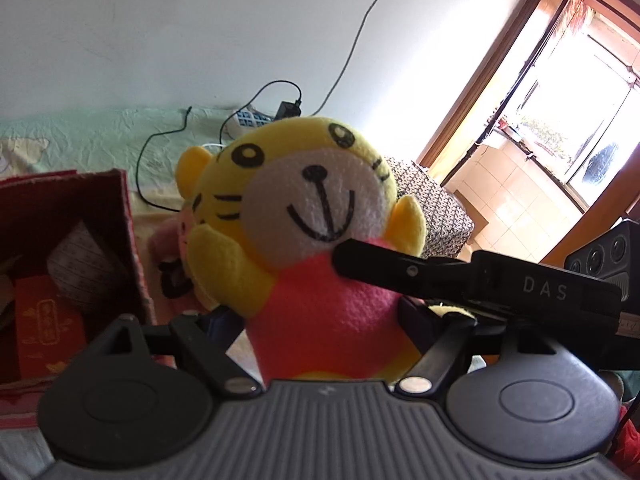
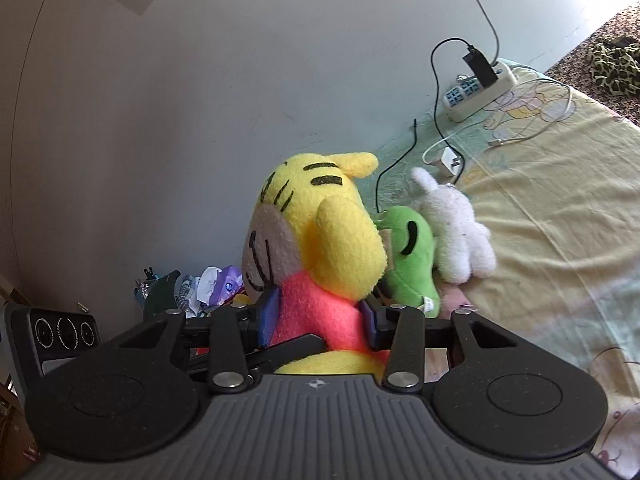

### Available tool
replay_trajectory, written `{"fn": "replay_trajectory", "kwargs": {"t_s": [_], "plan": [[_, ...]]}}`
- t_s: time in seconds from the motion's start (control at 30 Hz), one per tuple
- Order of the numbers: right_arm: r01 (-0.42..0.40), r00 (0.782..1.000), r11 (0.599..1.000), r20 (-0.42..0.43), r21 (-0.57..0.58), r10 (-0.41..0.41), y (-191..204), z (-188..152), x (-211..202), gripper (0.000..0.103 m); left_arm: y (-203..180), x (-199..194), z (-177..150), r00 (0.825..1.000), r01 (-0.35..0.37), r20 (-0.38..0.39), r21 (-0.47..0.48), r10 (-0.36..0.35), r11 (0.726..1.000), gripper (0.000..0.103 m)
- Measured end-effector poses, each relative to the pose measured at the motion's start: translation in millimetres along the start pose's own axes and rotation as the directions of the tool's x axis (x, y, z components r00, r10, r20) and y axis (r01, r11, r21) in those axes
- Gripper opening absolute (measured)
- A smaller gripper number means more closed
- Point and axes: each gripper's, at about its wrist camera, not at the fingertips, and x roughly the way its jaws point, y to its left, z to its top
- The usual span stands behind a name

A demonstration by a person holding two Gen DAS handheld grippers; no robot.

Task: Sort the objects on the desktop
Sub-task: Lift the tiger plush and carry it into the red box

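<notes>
Tiger toy [image 1: 304,216]: yellow plush with a white muzzle and pink body, centre of the left wrist frame, facing the camera; seen side-on at centre in the right wrist frame [image 2: 320,248]. It appears lifted off the sheet, though its underside is hidden.

Right gripper [image 2: 318,322]: closed onto the pink body, blue pads pressing in from both sides. Its black finger [image 1: 384,266] crosses the toy's chest from the right of the left wrist frame.

Left gripper [image 1: 320,320]: jaws stand on either side of the lower pink body; whether they squeeze it or only flank it cannot be told.

Red box [image 1: 128,240]: open, left of the left wrist frame, papers and a red envelope inside; a likely bin for the toy, as a judgement only.

Green toy [image 2: 412,256] and white toy [image 2: 456,232]: lying just behind the tiger toy, right of centre.

Power strip [image 2: 480,88], with cables: upper right, on the pale sheet [image 2: 560,208].

Handling note: the plush compresses, so grip the body rather than a limb; hand over only once one gripper holds firmly; carry it high over the box wall and clear of the cables.
</notes>
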Motion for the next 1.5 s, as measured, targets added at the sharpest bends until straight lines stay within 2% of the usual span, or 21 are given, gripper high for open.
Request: {"fn": "replay_trajectory", "kwargs": {"t_s": [0.2, 0.43, 0.63, 0.77, 1.03, 1.3, 1.5], "plan": [[-0.024, 1.0, 0.999, 0.01, -0.034, 0.025, 35, -16, 30, 0.044, 39, -34, 1, 0.999, -0.013, 0.03, 0.005, 0.013, 1.0, 0.08], [-0.037, 0.999, 0.998, 0.005, -0.056, 0.037, 65, -25, 72, 0.044, 84, -55, 10, 0.998, -0.041, 0.053, 0.003, 0.04, 0.999, 0.08], [-0.005, 0.999, 0.997, -0.033, -0.076, 0.002, 81, -30, 110, 0.044, 125, -56, 12, 0.998, -0.04, 0.052, -0.05, 0.043, 0.998, 0.081], [0.039, 0.995, 0.997, -0.088, -0.074, -0.045, 82, -39, 136, 0.044, 159, -51, 2, 0.999, -0.032, 0.013, -0.116, 0.034, 0.993, 0.081], [0.089, 0.985, 0.991, -0.14, -0.098, -0.103, 87, -49, 167, 0.044, 196, -48, -7, 1.0, -0.023, -0.011, -0.191, 0.021, 0.981, 0.081], [0.087, 0.97, 0.992, -0.218, -0.089, -0.104, 88, -62, 199, 0.043, 225, -51, -15, 0.996, -0.08, -0.05, -0.245, 0.07, 0.966, 0.081], [0.06, 0.959, 0.992, -0.269, -0.113, -0.088, 100, -72, 217, 0.043, 236, -65, -23, 0.99, -0.142, -0.06, -0.247, 0.131, 0.959, 0.081]]}}
